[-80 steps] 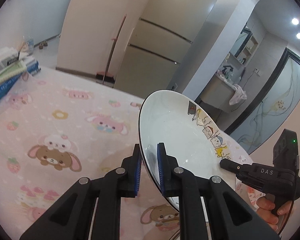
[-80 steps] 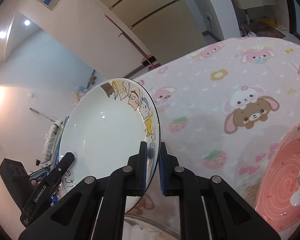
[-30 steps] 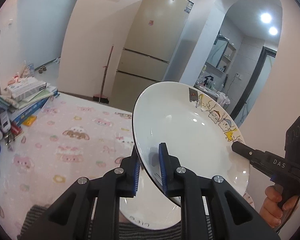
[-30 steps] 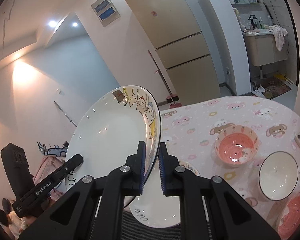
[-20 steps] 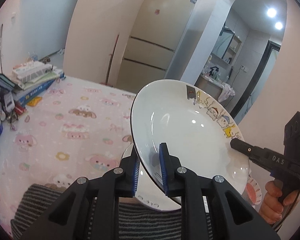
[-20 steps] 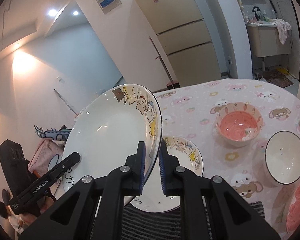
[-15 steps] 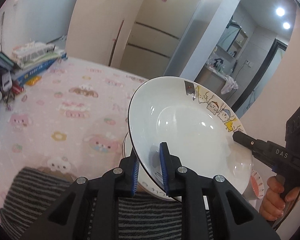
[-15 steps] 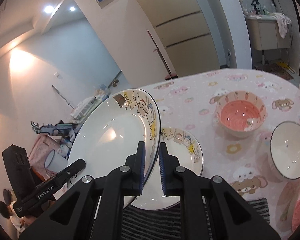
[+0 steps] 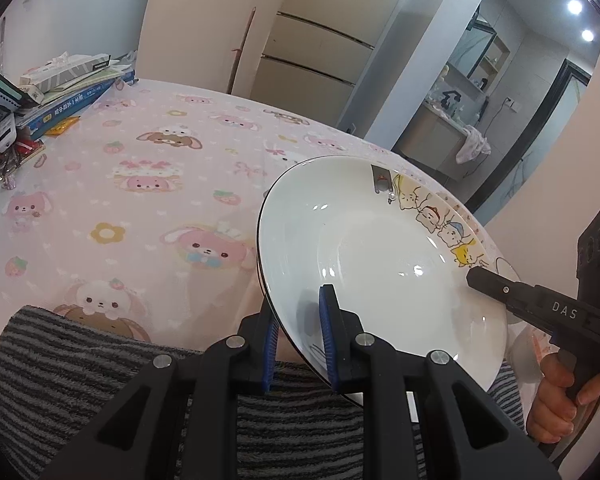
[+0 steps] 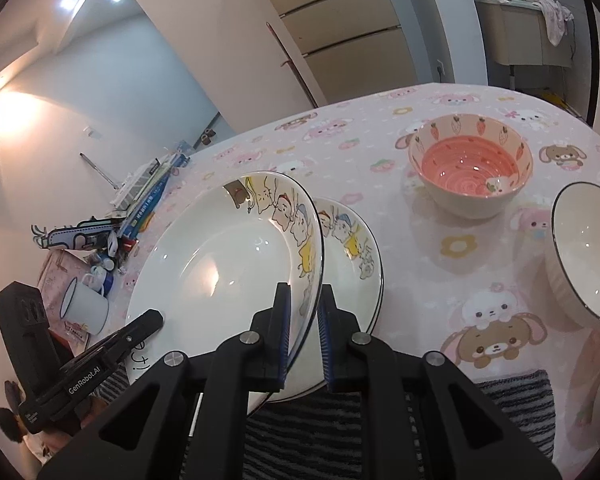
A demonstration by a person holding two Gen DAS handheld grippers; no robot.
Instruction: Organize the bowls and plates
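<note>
Black fingers with blue pads fill the bottom of both views: my left gripper is clamped on the near rim of a white plate, and my right gripper is clamped on the opposite rim of that plate, so I hold it between both, tilted, its cartoon-animal border at the far edge. My right hand shows at the right edge of the left view, wrapped round its handle. Under the grippers lies a grey striped mat on the near edge of the table. Beneath the held plate, partly on the mat, sits a second plate with the same cartoon border; whether the two touch I cannot tell. Beyond them spreads the pink tablecloth printed with bunnies and bears. To the right on it stand a white bowl with a dark rim and, farther back, a pink bowl with strawberries round its rim. At the left edge sit a white mug and a stack of books. Past the table stands a beige fridge.
</note>
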